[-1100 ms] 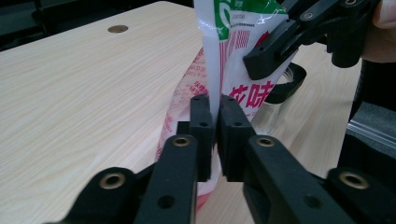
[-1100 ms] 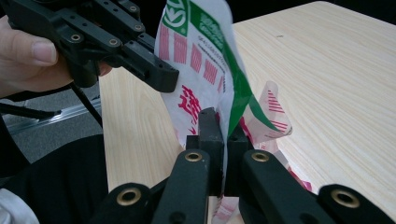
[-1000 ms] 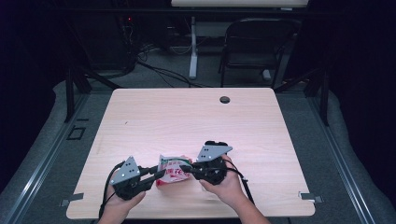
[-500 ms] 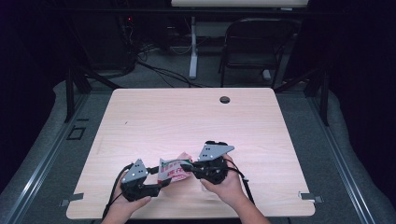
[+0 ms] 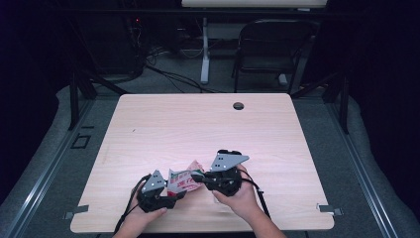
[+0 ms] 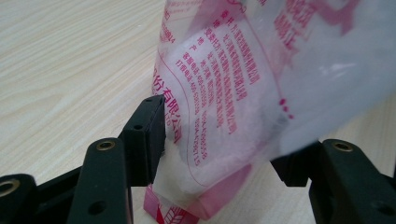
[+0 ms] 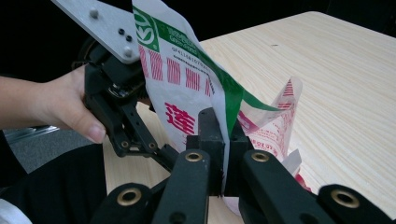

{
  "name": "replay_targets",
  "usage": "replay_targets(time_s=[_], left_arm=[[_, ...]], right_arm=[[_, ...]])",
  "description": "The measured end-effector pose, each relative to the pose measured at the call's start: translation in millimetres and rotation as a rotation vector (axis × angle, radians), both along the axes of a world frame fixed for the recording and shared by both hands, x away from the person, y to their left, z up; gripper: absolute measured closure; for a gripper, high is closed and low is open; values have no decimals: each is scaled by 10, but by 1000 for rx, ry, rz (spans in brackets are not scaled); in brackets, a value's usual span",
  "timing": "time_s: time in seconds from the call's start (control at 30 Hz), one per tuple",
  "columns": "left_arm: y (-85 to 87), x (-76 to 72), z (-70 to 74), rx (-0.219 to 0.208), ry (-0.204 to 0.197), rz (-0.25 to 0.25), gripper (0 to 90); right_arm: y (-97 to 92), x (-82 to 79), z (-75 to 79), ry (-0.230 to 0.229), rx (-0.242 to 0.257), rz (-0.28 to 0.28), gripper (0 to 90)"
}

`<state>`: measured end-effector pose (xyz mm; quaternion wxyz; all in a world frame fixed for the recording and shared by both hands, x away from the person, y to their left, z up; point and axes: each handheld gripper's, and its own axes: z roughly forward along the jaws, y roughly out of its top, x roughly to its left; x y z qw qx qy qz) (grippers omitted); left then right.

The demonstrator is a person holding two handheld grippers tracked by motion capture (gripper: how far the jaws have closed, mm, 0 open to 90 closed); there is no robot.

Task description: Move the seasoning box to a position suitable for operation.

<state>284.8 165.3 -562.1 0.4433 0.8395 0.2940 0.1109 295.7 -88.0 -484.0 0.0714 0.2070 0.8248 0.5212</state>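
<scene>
Near the front edge of the wooden surface (image 5: pixel 163 124), I've got a plastic bag (image 5: pixel 183 179) with pink and green print sitting between my two grippers. My right gripper (image 7: pixel 223 140) is clamped tight on a thin flap of the bag, holding it up off the wood. My left gripper (image 6: pixel 219 140) has just been opening, so its jaws stand spread wide now, with the bag's lower part between them. One pad sits right against the film, the other looks just clear, so nothing is pinched there.
</scene>
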Motion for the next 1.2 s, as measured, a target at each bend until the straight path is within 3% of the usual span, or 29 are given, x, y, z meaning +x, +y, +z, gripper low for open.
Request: replay_targets(time_s=[0.23,0.37,0.57,1.03,1.2], left_arm=[[3,48,-60,-17,29,15,405],[-18,75,-103,-7,38,24,373],[-74,104,-184,56,59,31,368],[-114,157,-257,45,85,49,367],[-120,165,-257,61,90,52,369]], right_arm=[[-3,4,-2,2,12,-6,900],[-7,12,-5,6,18,-4,900],[-6,6,-4,6,24,-5,900],[-4,-2,-5,6,23,-9,900],[-2,-5,-4,6,24,-11,900]])
